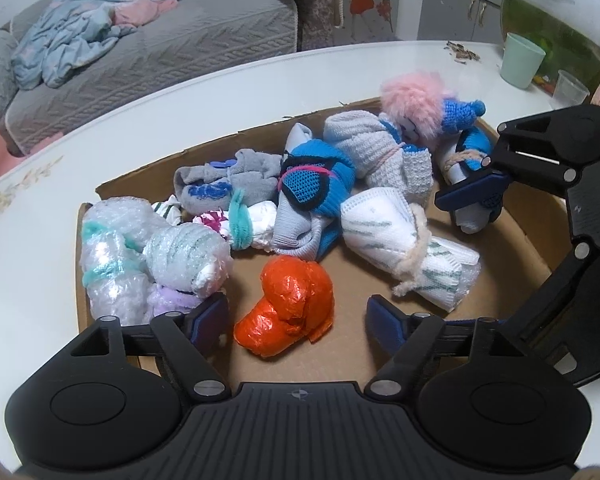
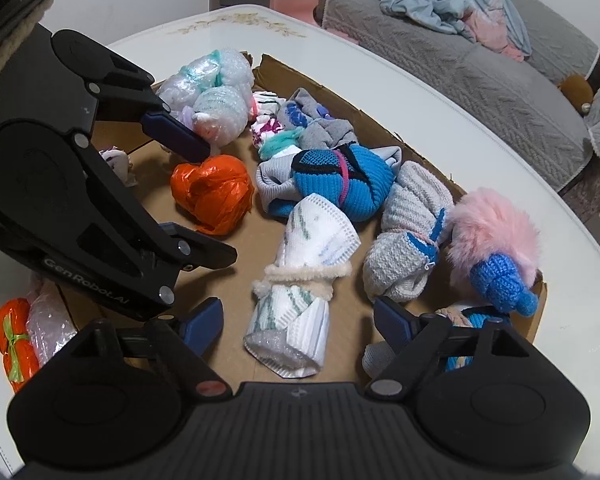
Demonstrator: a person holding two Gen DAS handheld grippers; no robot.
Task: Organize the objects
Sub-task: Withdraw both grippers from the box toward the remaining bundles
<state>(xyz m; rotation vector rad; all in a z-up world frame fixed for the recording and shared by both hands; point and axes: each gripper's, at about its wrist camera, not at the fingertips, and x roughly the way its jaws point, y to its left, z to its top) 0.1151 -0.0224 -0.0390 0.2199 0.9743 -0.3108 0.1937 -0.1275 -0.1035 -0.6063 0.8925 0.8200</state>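
Note:
A shallow cardboard tray [image 1: 140, 178] on a white table holds several tied bundles. My left gripper [image 1: 296, 316] is open, and an orange plastic bundle [image 1: 286, 310] lies between its fingers with neither pad touching it. My right gripper [image 2: 298, 320] is open over a white sock roll tied with cream yarn [image 2: 300, 280], and both pads stand clear of the roll. Bubble-wrap bundles [image 1: 116, 248] fill the tray's left corner. A blue knit bundle [image 1: 316, 184], a grey knit roll [image 1: 364, 140] and a pink fluffy doll [image 1: 412, 104] lie further back.
A mint cup [image 1: 522, 60], a small clear cup [image 1: 572, 88] and a fish tank [image 1: 552, 12] stand at the table's far right. Another orange bundle [image 2: 12, 344] and bubble wrap [image 2: 48, 328] lie outside the tray. A grey sofa [image 1: 160, 52] stands behind the table.

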